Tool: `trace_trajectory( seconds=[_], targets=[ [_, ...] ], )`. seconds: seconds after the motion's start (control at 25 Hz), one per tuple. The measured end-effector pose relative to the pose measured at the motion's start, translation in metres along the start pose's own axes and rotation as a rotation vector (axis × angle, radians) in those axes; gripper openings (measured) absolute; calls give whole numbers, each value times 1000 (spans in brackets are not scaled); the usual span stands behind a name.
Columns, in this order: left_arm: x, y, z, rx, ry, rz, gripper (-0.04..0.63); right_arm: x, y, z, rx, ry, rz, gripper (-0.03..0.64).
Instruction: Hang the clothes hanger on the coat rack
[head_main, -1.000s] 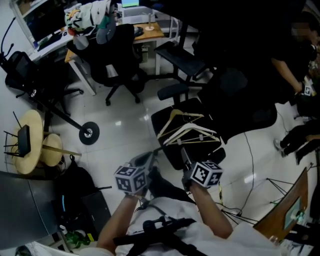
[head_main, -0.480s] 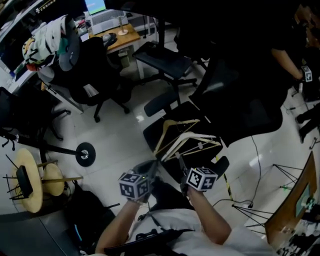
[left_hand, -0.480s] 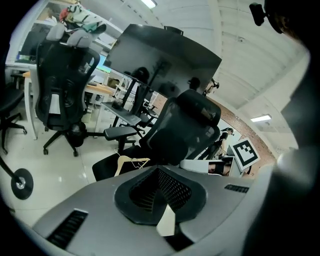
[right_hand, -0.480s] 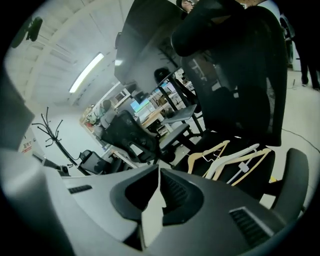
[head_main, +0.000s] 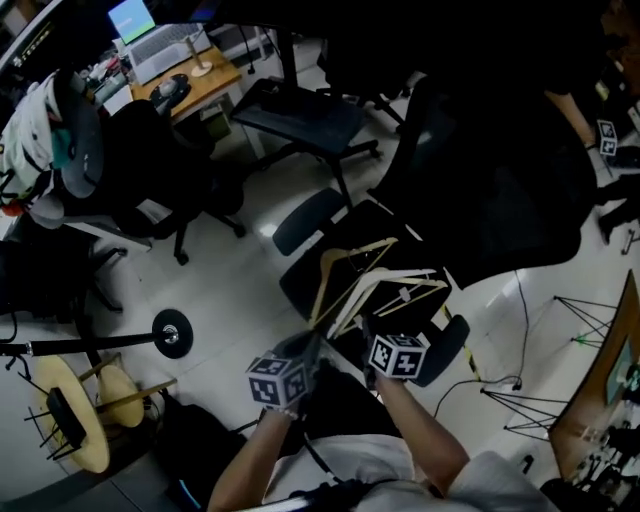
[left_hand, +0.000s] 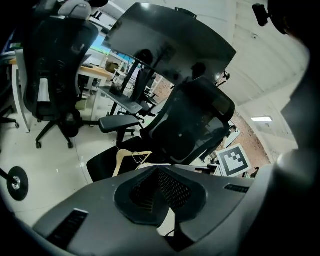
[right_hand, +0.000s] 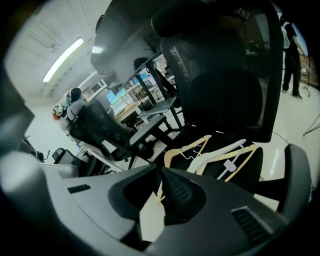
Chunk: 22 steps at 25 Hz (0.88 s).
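A black office chair (head_main: 305, 278) fills the middle of the head view, and the clothes hangers (head_main: 385, 285) lie in a loose pile on its seat: pale wooden ones, with a white one among them. I cannot make out a coat rack for certain in any view. Both grippers are low in front of the person and point down toward the near edge of the seat. The left gripper (left_hand: 157, 172) has its jaws pressed together with nothing in them. The right gripper (right_hand: 161, 189) has its jaws opening; the gap is narrow, an end of a hanger lines up with it, and nothing is pinched. This looks like the reach for a hanger, so the pick-up is not yet made. Next, the right jaws need to spread wider and close on one hanger alone, clear of its neighbours
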<state>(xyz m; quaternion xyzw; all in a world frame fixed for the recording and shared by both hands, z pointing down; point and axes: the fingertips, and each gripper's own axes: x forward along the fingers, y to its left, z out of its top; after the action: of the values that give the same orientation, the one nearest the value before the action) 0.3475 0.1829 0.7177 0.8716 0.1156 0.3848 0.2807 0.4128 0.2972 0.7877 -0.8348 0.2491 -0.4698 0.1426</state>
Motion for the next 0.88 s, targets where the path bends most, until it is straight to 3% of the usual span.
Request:
trace_trajectory(
  seconds=[0.2,0.44,0.6,0.88],
  targets=[
    [28,13,-3,10,55,-49,-6,40,-21,-10,14,34,-95,162],
    [82,32,-12,31,135,-126,-6,96,-60,-34,76,54,-227,224],
    [109,45,-22,53,191,-163,-6,129,-83,-43,96,59,-308,235],
    [142,78,-42,26,244,-168,-6,178,-108,-56,123,85,-384,235]
  ],
)
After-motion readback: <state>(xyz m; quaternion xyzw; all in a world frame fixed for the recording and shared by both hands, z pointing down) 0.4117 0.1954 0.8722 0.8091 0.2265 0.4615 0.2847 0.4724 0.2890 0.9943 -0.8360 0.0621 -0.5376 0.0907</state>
